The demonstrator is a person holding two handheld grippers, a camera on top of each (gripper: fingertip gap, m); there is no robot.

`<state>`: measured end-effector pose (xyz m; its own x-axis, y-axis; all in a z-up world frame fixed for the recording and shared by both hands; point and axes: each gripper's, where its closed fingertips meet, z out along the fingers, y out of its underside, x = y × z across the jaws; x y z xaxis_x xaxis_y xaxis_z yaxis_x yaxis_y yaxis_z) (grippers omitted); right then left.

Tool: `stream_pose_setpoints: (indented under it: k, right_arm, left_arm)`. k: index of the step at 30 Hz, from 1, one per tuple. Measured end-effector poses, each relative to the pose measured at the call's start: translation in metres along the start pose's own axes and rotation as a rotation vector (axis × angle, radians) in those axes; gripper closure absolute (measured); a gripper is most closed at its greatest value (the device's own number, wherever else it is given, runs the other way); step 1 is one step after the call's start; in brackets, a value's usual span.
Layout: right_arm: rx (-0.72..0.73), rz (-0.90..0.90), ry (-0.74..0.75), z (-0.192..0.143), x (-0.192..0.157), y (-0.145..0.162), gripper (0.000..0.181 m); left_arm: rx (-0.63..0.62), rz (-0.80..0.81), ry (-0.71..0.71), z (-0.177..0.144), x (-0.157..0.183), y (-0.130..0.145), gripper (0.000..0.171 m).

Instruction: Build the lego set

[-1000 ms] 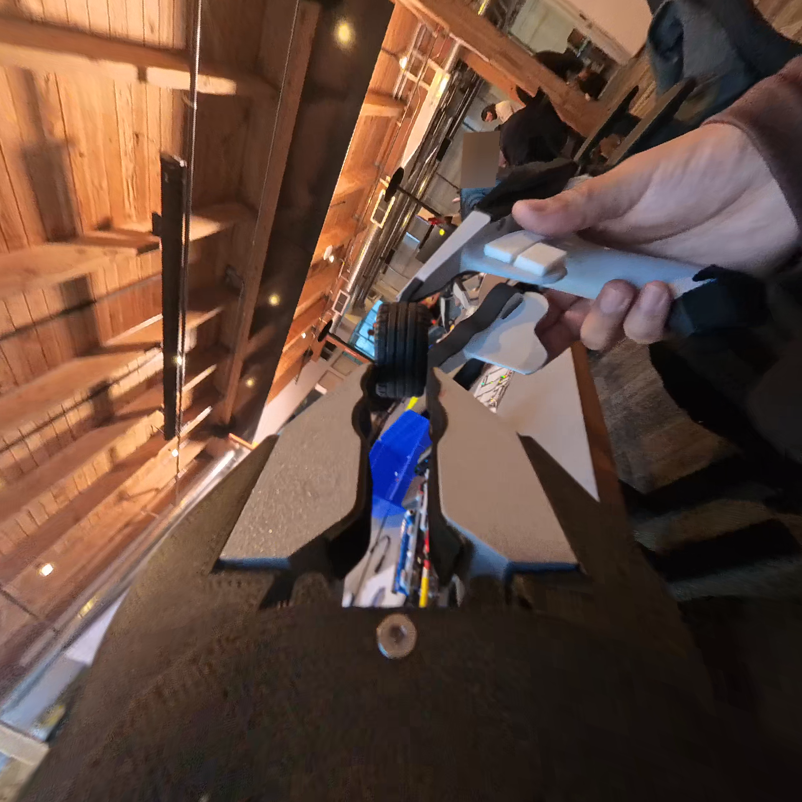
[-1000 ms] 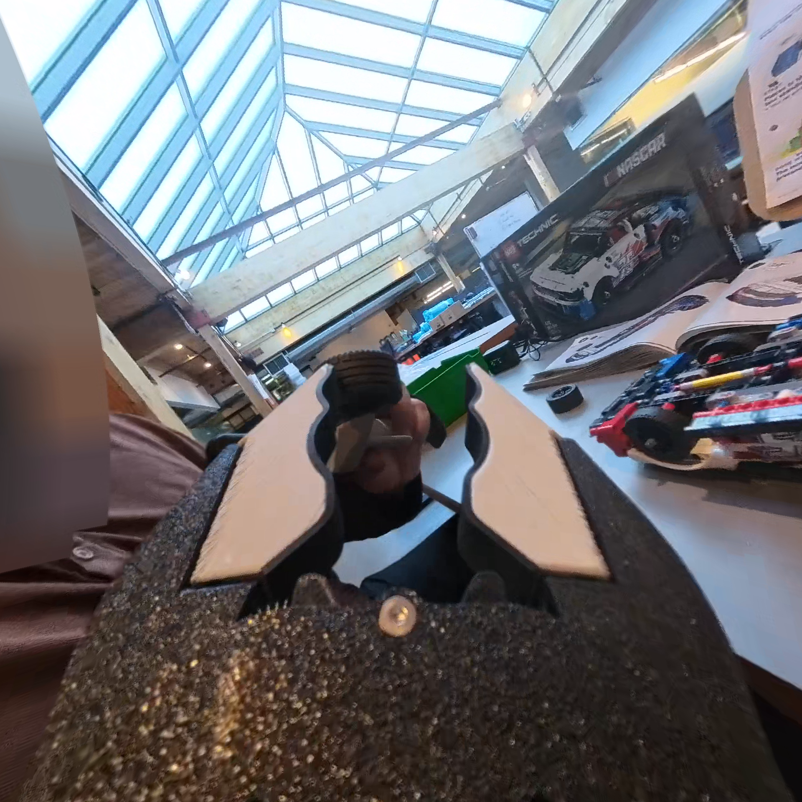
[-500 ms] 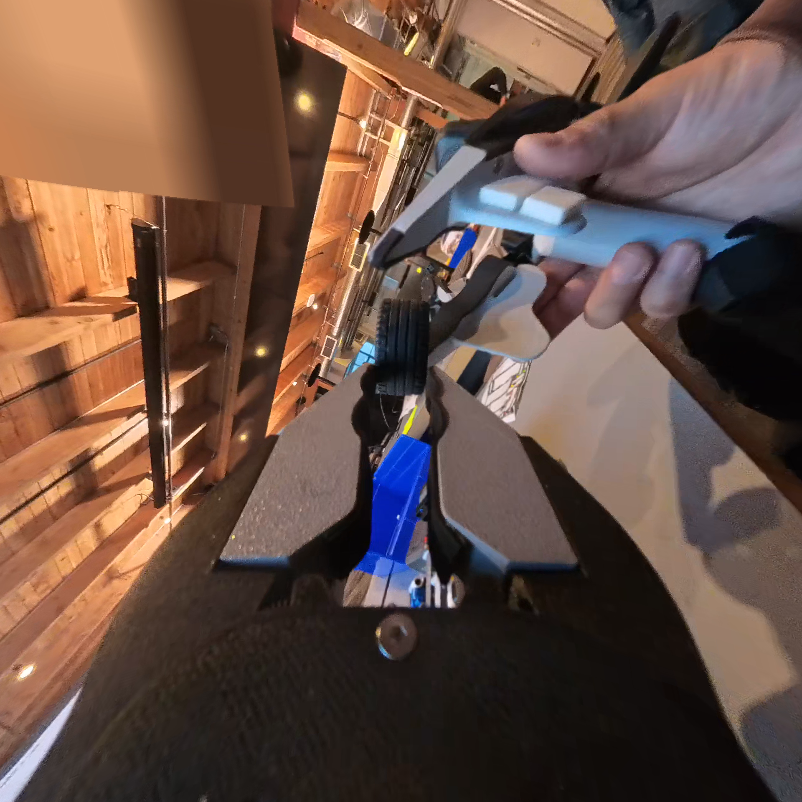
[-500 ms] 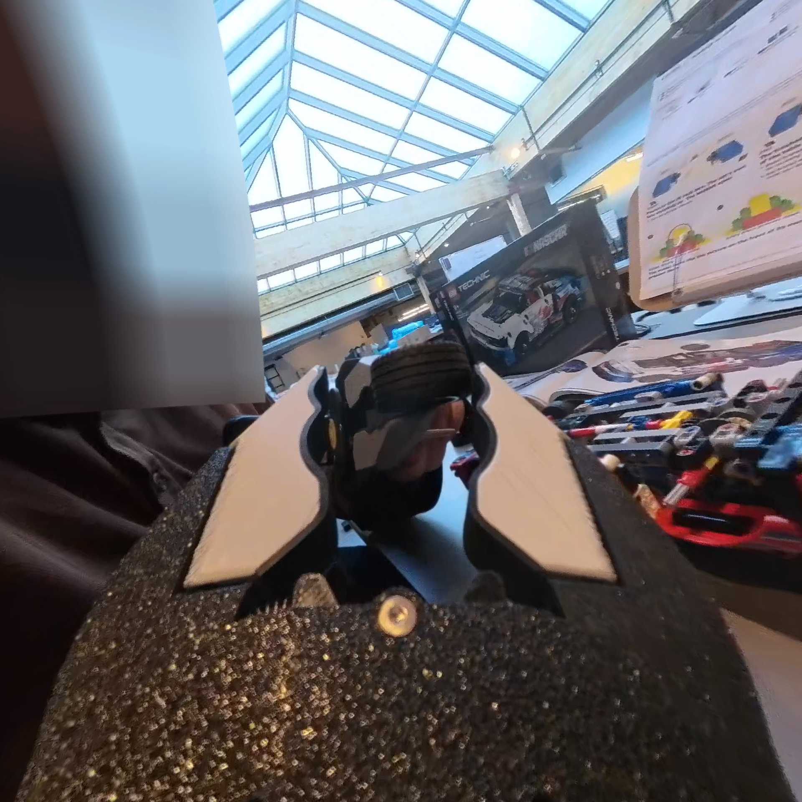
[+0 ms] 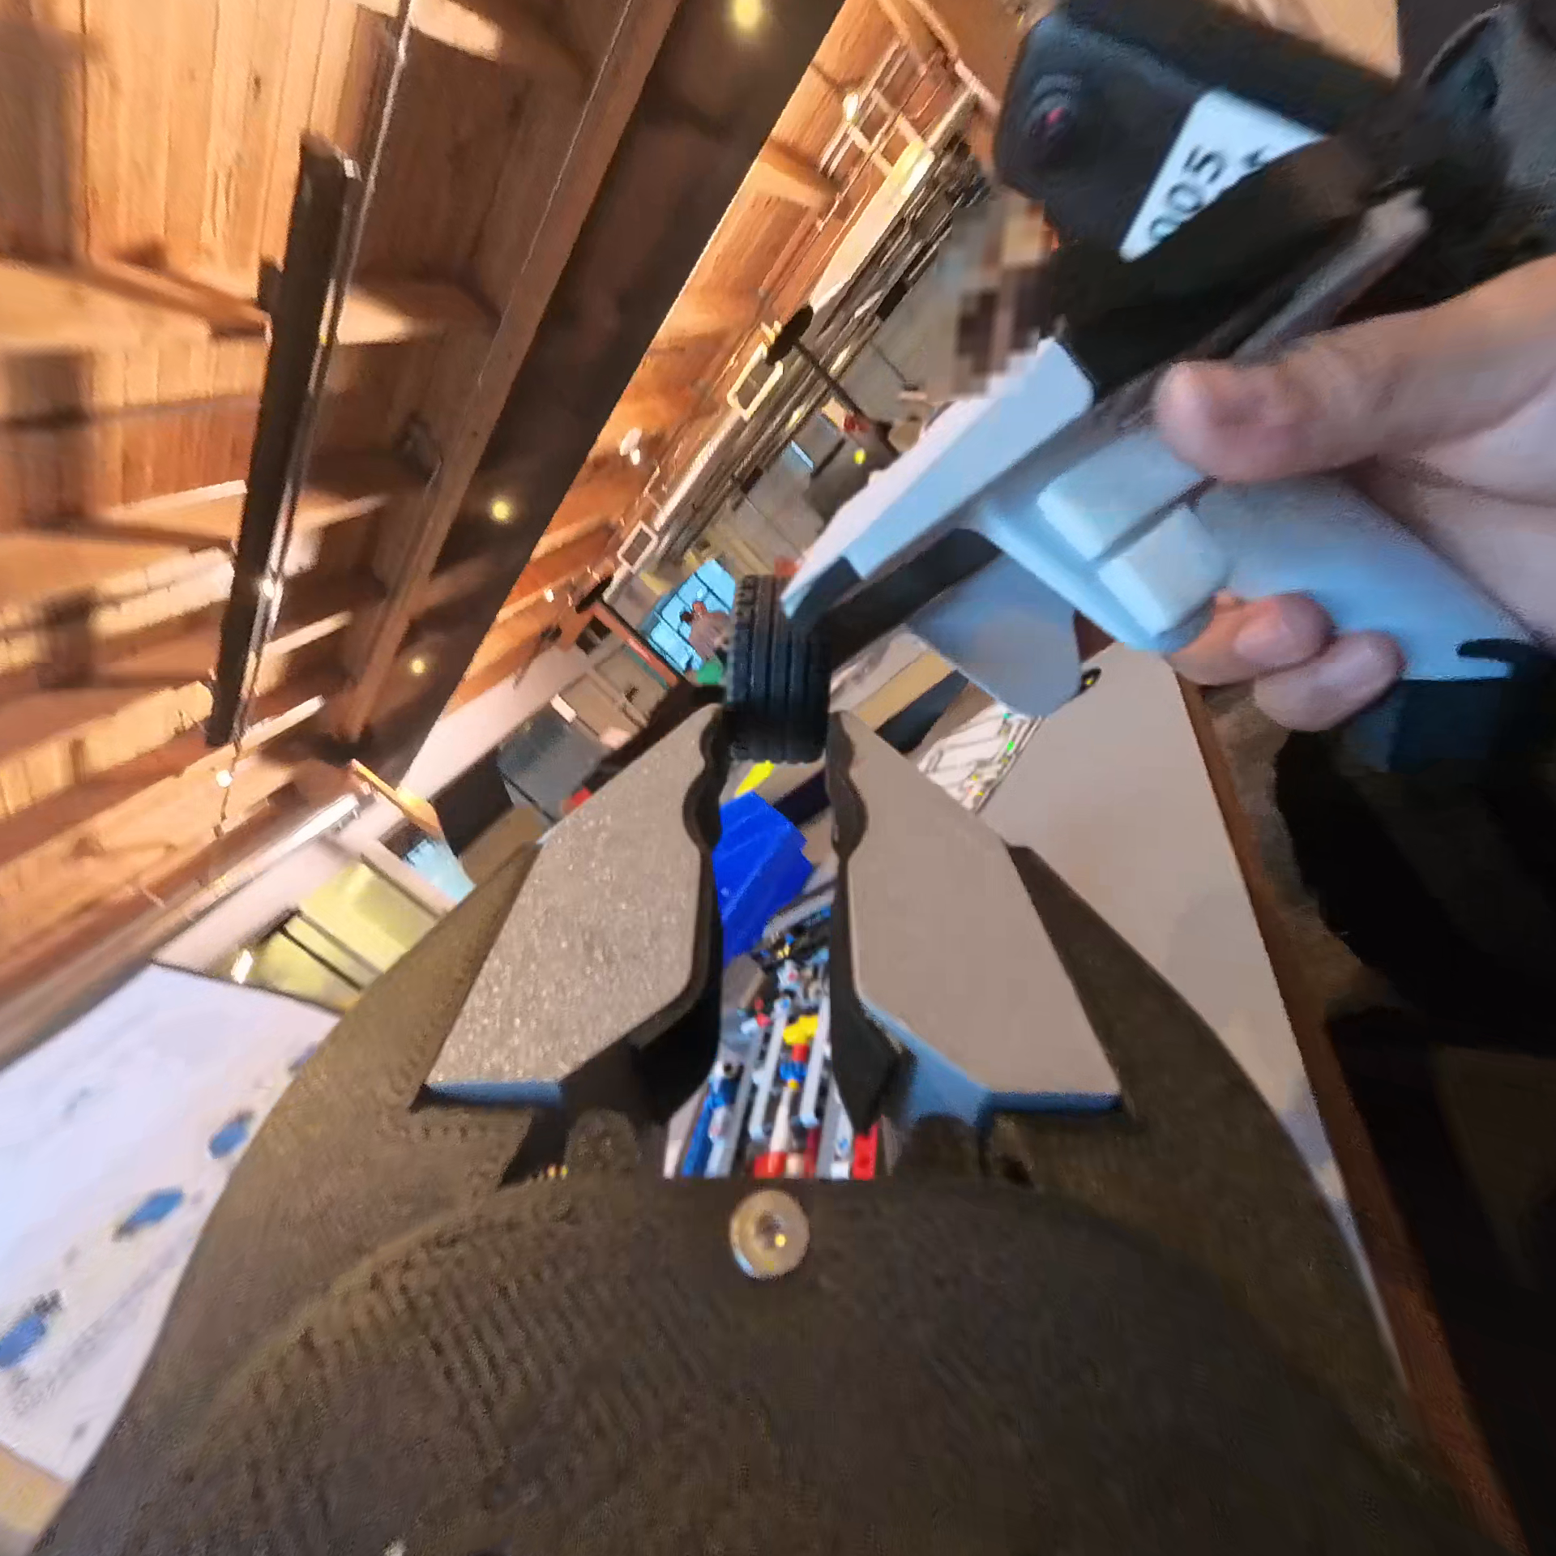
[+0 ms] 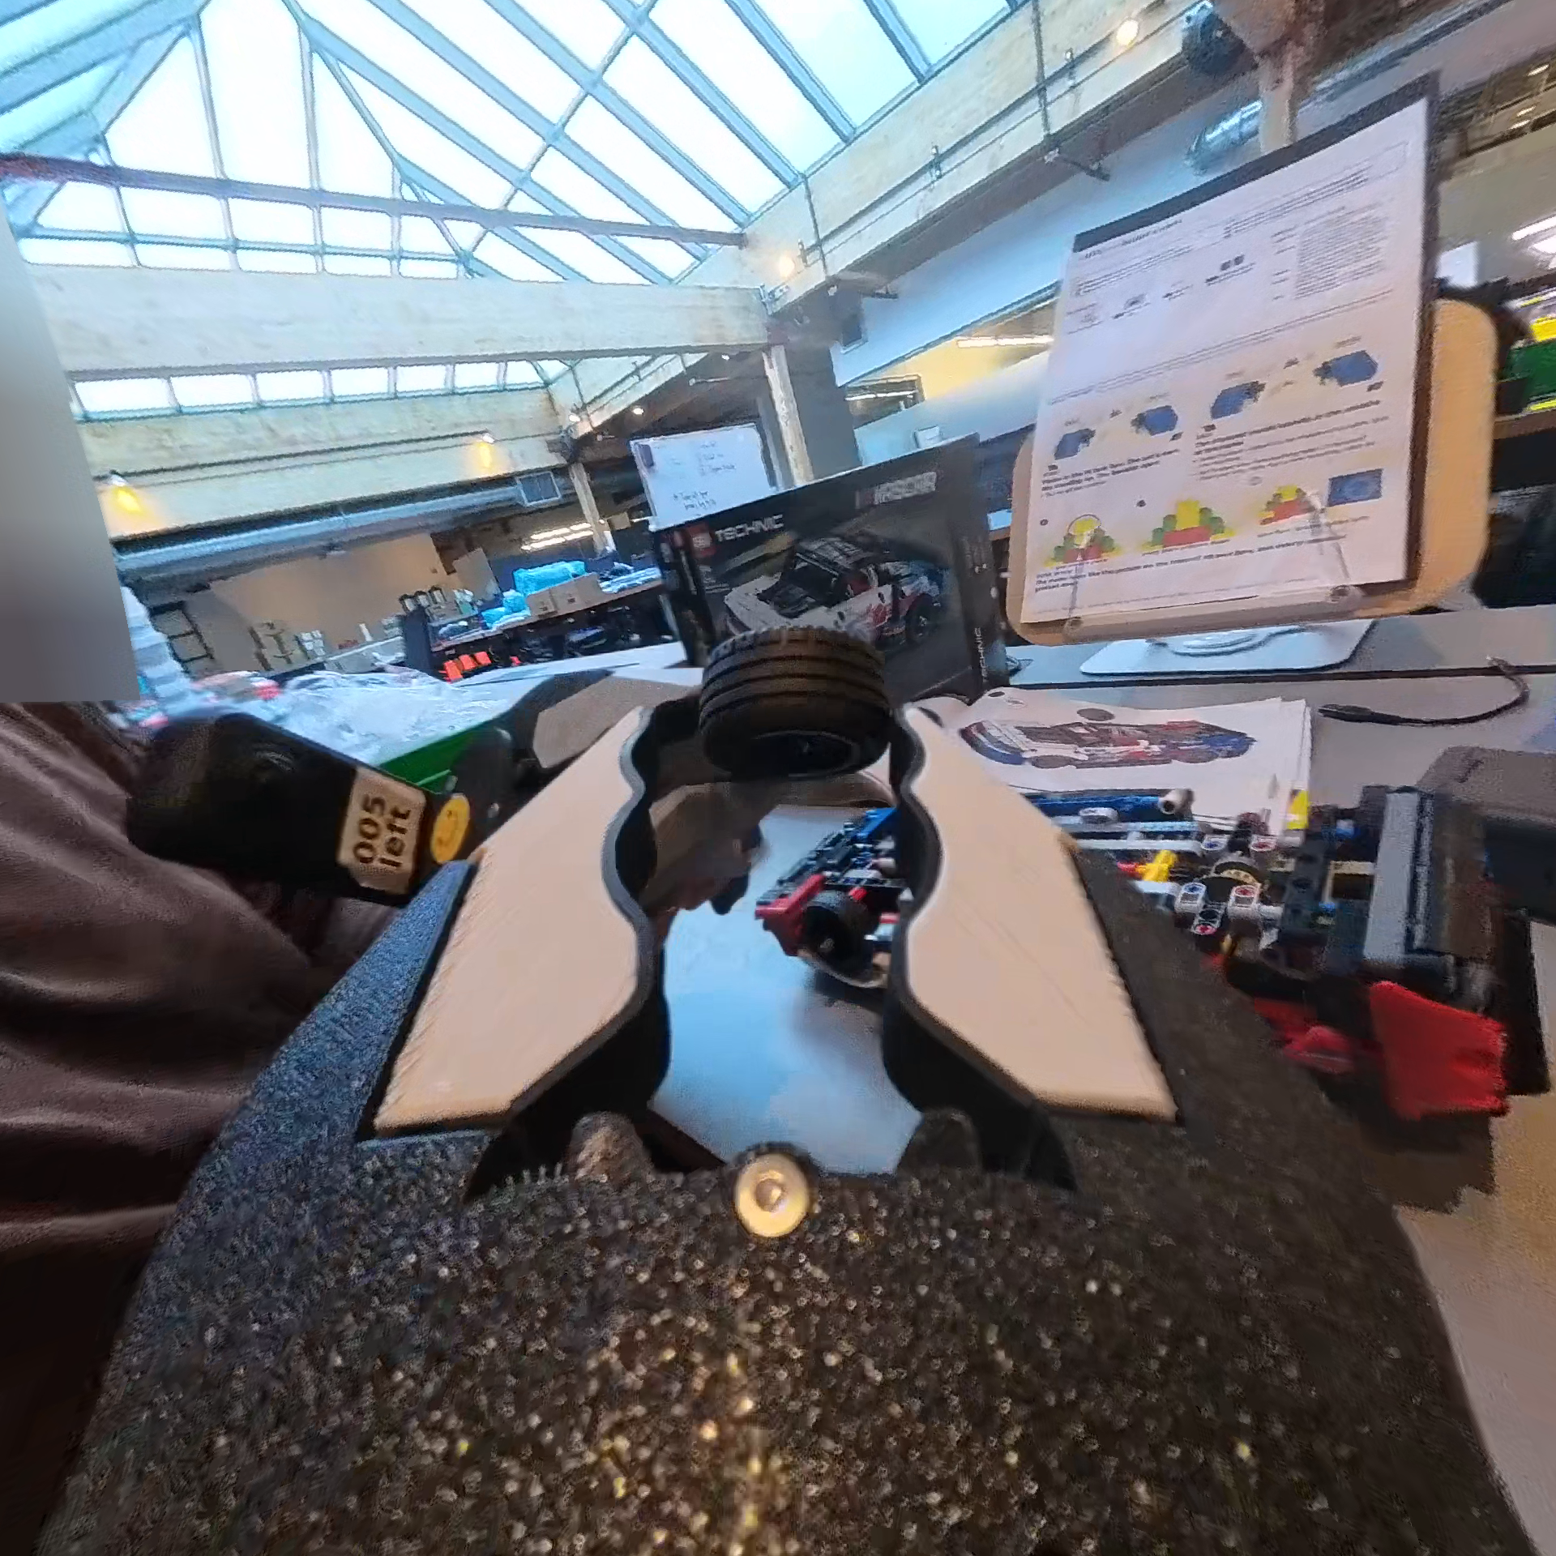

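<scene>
- A black ribbed tyre is gripped at the tips of the left gripper, whose fingers are drawn in narrow against its sides.
- In the right wrist view the same tyre is seen between the tips of the right gripper; the fingers of that gripper stand close on either side of it, though whether they press on it cannot be told.
- In the left wrist view the right gripper's grey handle is held in a hand at upper right, with its tips reaching the tyre.
- The tyre is held in the air above the surface, apart from the car.
- The partly built car model lies on the surface to the right; one end of it, with a red part and a small black wheel, is seen through the gap between the right fingers.
- An open instruction booklet lies behind the model, and the set's box stands upright farther back.
- A printed sheet on a board is propped on a stand at the right.
- A blue bin is seen between the left fingers, beyond the model's beams.
- The left wrist view is blurred.
</scene>
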<state>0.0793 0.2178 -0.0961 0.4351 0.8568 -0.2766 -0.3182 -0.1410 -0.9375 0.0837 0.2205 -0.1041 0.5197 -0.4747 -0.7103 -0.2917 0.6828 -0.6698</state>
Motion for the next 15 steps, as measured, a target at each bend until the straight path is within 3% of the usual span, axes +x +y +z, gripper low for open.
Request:
stream_pose_setpoints:
  k: [5,9,12,15]
  right_arm:
    - [0.041,-0.108,0.102,0.005,-0.006,-0.001,0.142]
    - [0.088,-0.147,0.086,-0.004,-0.018,-0.009,0.142]
    - [0.088,-0.119,0.073,-0.014,-0.016,-0.01,0.143]
    - [0.072,-0.074,0.112,-0.025,0.001,-0.007,0.143]
  left_arm:
    - [-0.038,0.108,-0.032,-0.01,-0.003,-0.008,0.152]
    - [-0.029,0.158,-0.025,-0.012,0.0,-0.024,0.152]
    - [-0.054,0.037,0.07,-0.009,0.012,-0.027,0.151]
    - [-0.146,-0.125,0.232,-0.012,0.021,-0.013,0.136]
